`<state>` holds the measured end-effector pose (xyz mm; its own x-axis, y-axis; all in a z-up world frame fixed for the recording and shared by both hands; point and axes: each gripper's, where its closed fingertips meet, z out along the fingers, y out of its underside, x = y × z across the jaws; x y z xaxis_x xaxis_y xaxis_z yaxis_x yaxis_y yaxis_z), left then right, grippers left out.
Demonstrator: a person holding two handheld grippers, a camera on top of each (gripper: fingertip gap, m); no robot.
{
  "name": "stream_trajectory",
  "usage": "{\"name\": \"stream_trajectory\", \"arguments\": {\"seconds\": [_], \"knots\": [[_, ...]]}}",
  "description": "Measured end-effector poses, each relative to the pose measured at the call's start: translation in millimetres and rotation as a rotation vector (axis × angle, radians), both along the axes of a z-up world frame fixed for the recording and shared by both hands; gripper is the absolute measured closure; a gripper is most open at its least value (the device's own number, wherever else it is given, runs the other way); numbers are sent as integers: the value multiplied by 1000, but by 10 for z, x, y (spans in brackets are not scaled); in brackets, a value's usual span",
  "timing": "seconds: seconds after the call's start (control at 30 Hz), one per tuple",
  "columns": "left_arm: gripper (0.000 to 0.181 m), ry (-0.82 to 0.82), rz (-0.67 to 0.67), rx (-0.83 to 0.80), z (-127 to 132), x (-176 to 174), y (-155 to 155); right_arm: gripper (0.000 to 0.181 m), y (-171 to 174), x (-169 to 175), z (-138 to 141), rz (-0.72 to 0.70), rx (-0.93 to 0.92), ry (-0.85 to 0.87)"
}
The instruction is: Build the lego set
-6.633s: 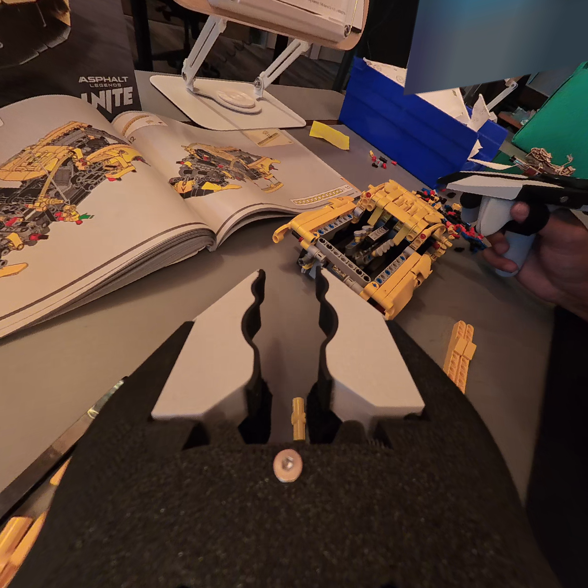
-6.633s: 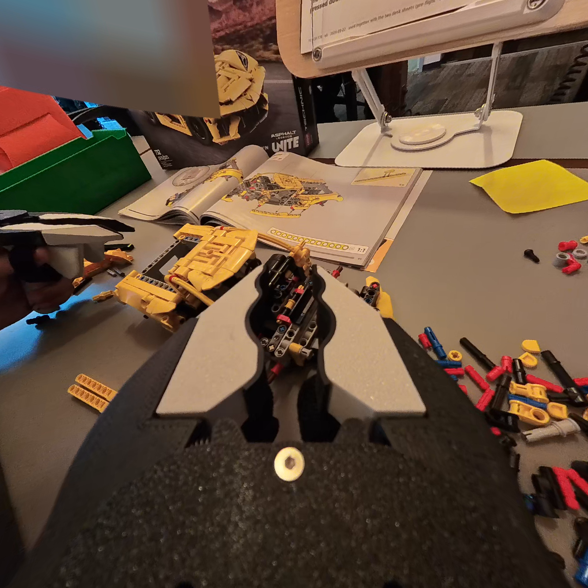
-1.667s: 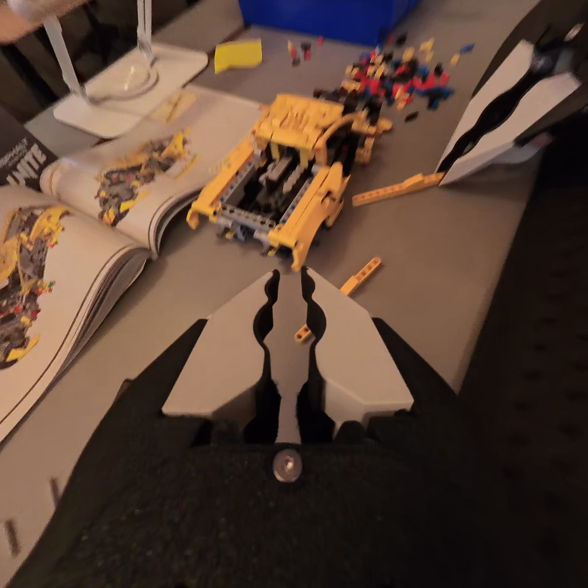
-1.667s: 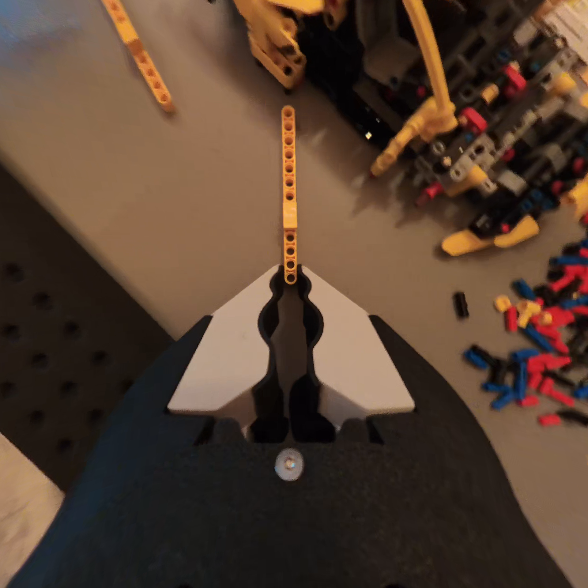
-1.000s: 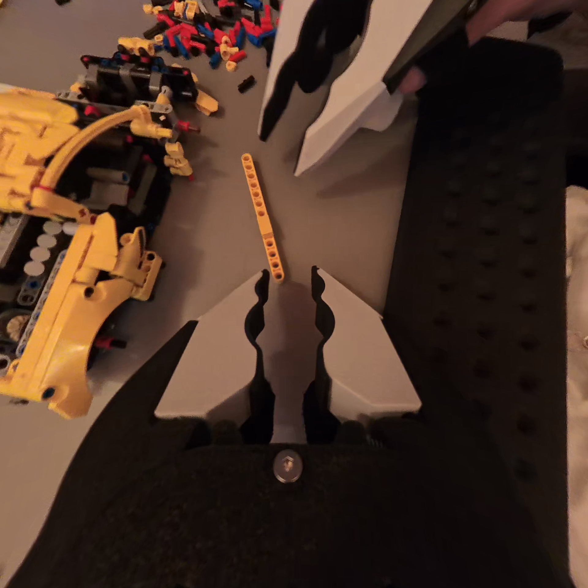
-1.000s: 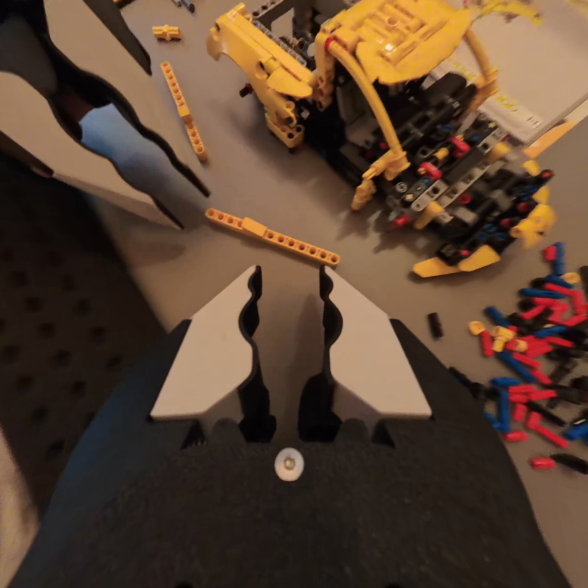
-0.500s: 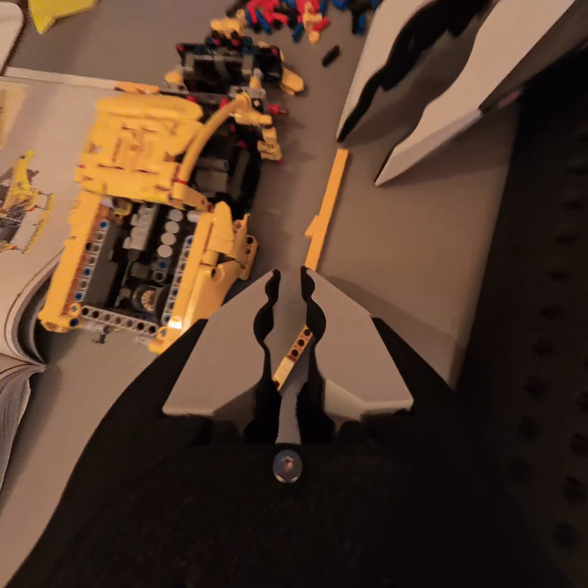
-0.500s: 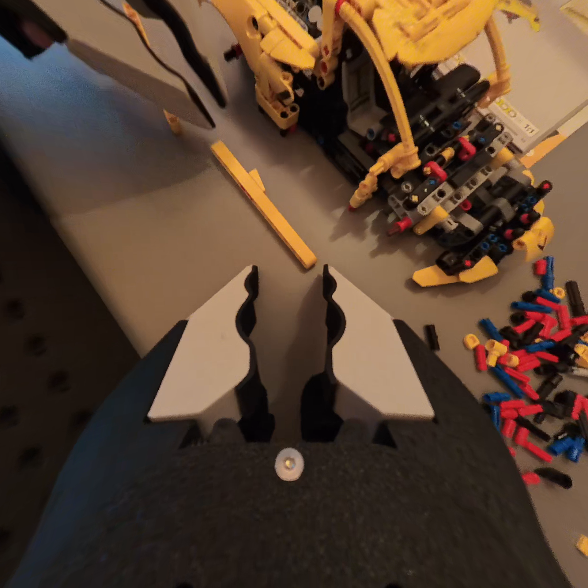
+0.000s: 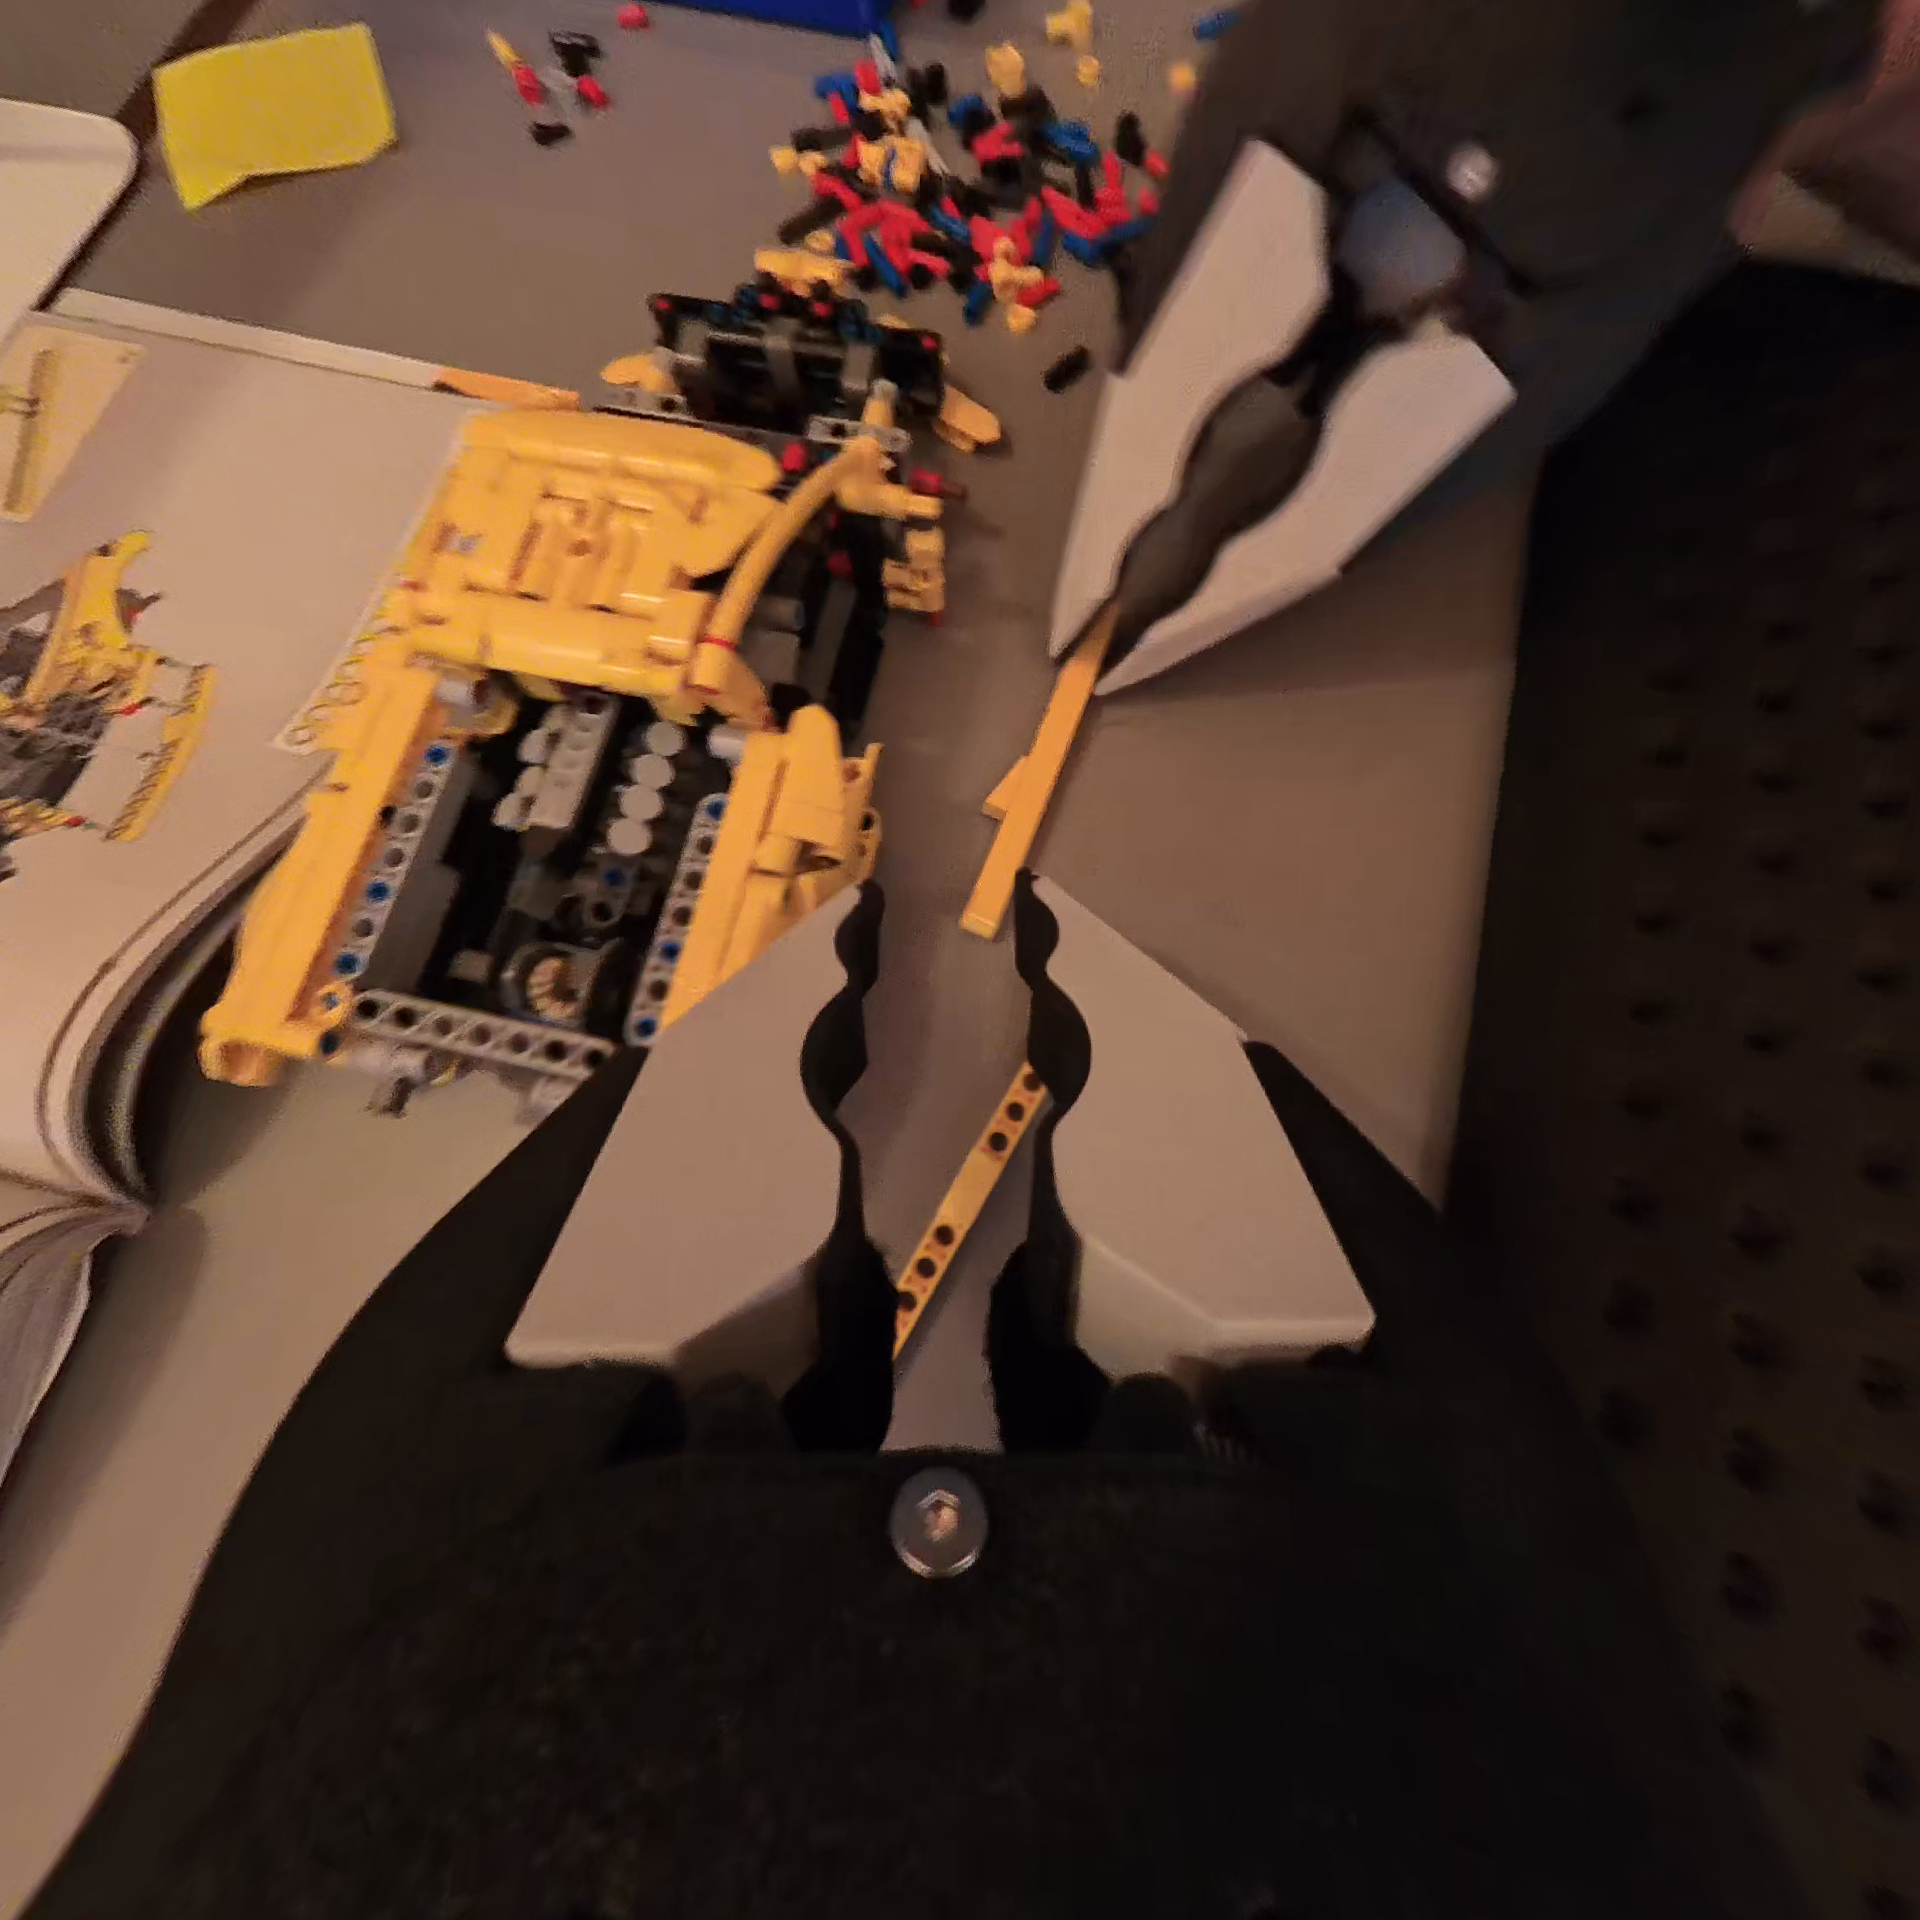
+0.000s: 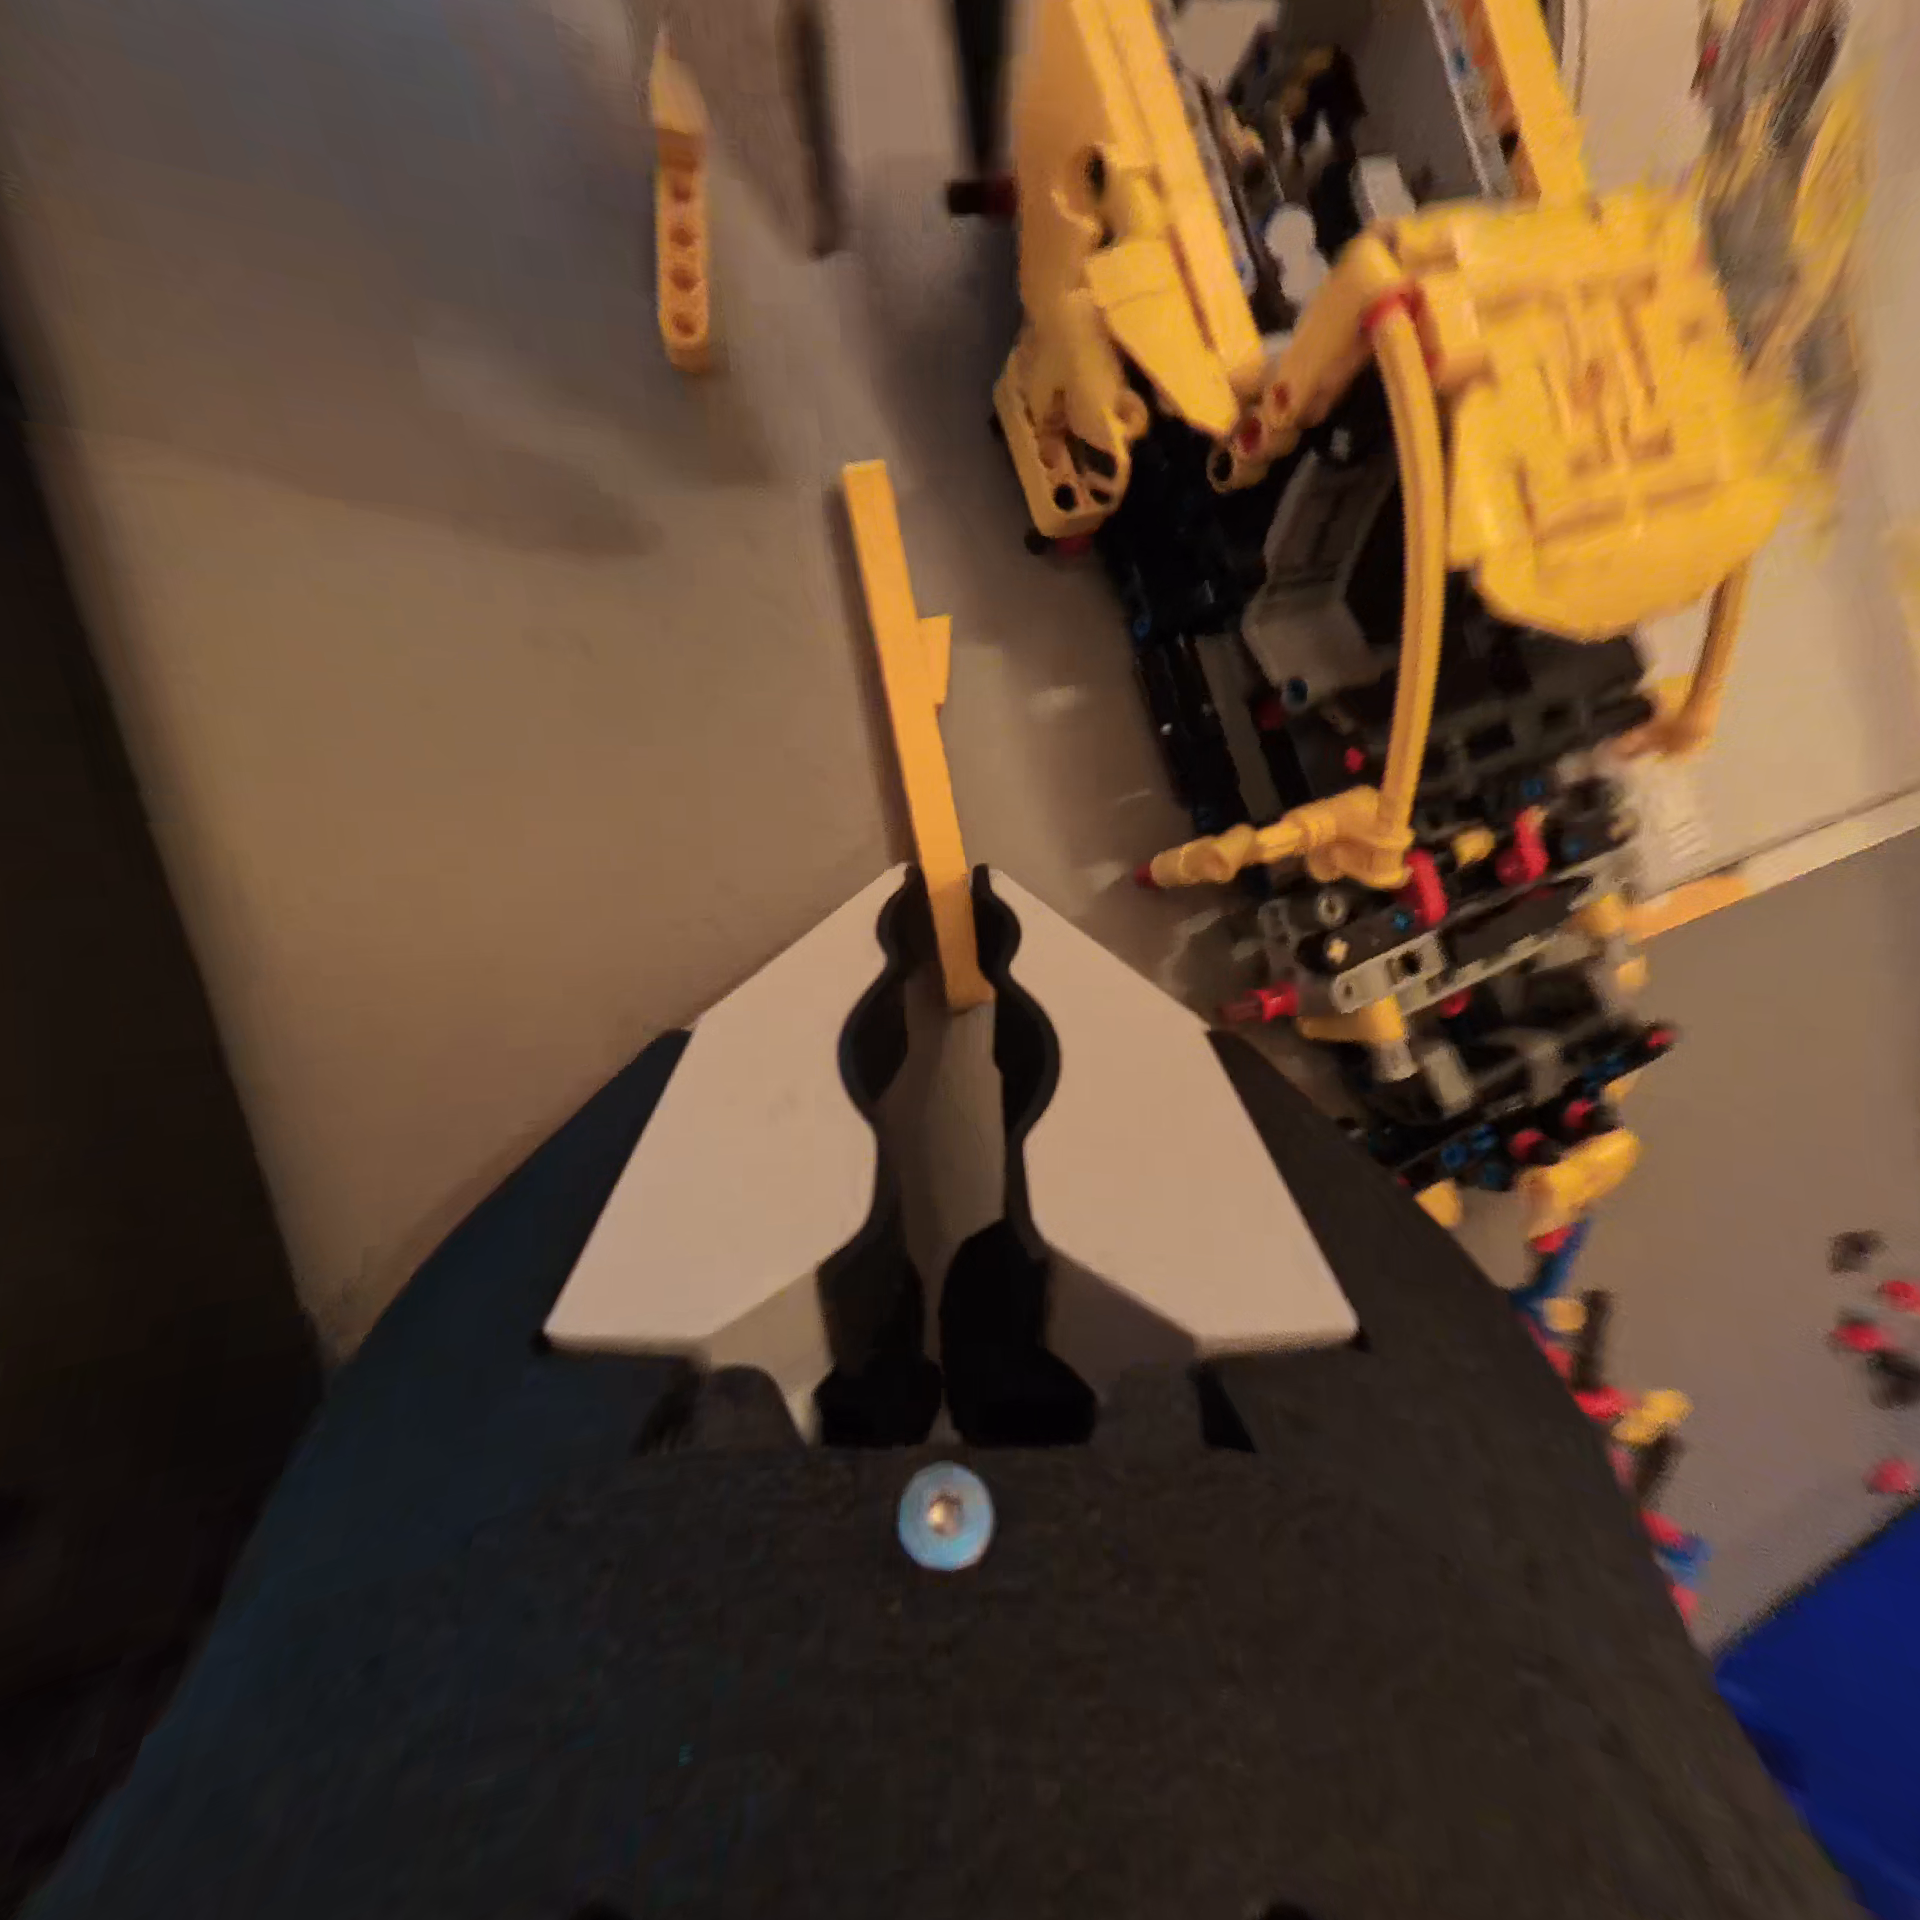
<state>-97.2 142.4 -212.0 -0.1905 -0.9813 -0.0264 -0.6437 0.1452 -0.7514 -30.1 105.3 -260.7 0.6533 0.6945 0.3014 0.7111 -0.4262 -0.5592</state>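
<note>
Since half a second ago the right gripper (image 10: 945,883) clamps the long yellow beam (image 10: 914,717) beside the yellow car model (image 10: 1403,520), while the left gripper (image 9: 940,899) spreads wide over a shorter beam (image 9: 971,1174).

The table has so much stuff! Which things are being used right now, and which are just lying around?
In use:
right gripper
long yellow beam
yellow car model
left gripper

Lying about:
short yellow beam
pile of small pins
yellow paper
instruction book

Motion-blurred: loose parts pile (image 10: 1870,1382), yellow model (image 10: 1600,436) top. Cut off by frame edge: instruction booklet (image 9: 156,644). Short beam (image 9: 971,1195) partly hidden behind fingers (image 9: 1164,1122).
</note>
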Motion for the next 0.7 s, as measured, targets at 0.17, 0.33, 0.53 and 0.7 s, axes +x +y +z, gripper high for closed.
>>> {"name": "stream_trajectory", "arguments": {"seconds": [0.17,0.33,0.53,0.7], "knots": [[150,-21,77,12,110,-147,305,174,107,31,208,147,494,-554],[145,21,82,90,56,-196,446,174,31,-73,69,226,563,-632],[142,59,17,199,-48,-122,435,147,-150,-205,191,206,353,-259],[142,96,-29,435,-147,-46,492,133,139,191,415,0,279,-79]]}}
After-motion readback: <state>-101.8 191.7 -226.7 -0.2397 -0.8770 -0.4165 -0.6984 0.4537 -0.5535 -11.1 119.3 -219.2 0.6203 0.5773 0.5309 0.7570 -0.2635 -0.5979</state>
